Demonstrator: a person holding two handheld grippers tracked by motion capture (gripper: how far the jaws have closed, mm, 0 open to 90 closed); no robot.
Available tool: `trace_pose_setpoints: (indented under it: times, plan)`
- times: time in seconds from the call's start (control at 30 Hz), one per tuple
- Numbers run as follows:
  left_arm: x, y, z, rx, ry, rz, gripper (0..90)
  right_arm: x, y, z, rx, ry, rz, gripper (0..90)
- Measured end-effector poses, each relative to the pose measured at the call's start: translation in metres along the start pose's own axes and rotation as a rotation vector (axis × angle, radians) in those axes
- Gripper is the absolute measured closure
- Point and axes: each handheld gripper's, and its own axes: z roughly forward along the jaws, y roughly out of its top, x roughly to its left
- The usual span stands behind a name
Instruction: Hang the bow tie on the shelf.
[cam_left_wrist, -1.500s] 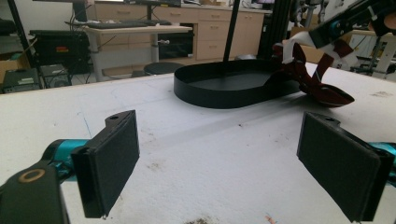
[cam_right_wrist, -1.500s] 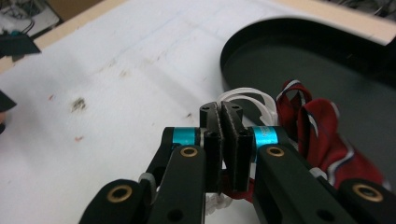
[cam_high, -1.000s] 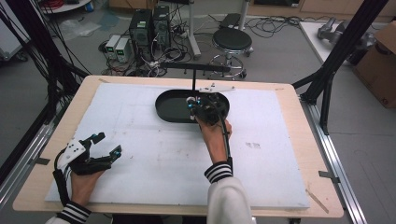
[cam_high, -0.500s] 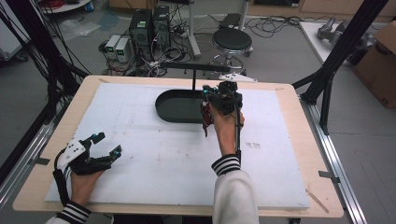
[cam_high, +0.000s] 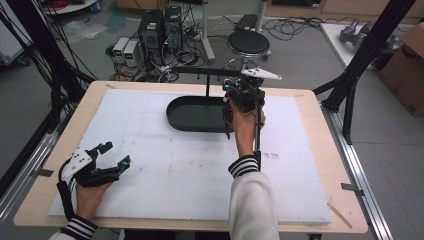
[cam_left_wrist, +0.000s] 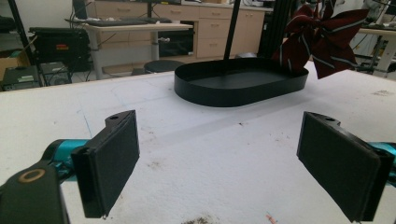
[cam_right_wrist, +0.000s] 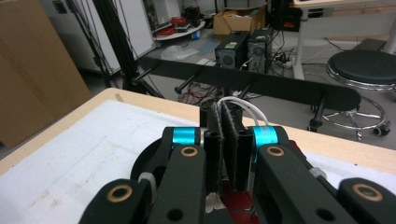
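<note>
bow lifted toward the bar

since 1 s ago the right gripper (cam_high: 245, 92) rose off the tray (cam_high: 192, 116) to the far edge, jaws clamped on the red bow's (cam_left_wrist: 327, 35) white loop. left gripper (cam_high: 107, 155) wide open, empty. risk: thin loop slips, bow drops.

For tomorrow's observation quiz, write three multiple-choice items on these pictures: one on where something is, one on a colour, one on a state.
1. Where does the black oval tray sit?
A. far middle of the table
B. near left corner
C. on the floor

2. What colour is the striped bow?
A. green
B. dark red
C. yellow

3. How do the left gripper's jaws stand?
A. shut on a cup
B. shut, empty
C. wide open, empty

Answers: 1 A, the high view shows it toward the far edge; 2 B, the left gripper view shows dark red; 3 C, bare table lies between the jaws.
</note>
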Motion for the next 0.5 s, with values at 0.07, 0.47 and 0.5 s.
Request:
trace_pose_setpoints:
  times: [0.07, 0.47, 0.5]
  plan:
    - [0.0, 0.0, 0.0, 0.002, 0.001, 0.0, 13.3, -0.001, 0.002, 0.0, -0.011, -0.004, 0.001, 87.0]
    - [0.0, 0.0, 0.0, 0.001, 0.001, 0.0, 13.3, 0.001, 0.007, 0.021, -0.006, -0.034, -0.005, 86.9]
    - [0.0, 0.0, 0.0, 0.001, 0.001, 0.001, 13.3, 0.002, 0.008, 0.023, 0.007, -0.034, -0.007, 86.9]
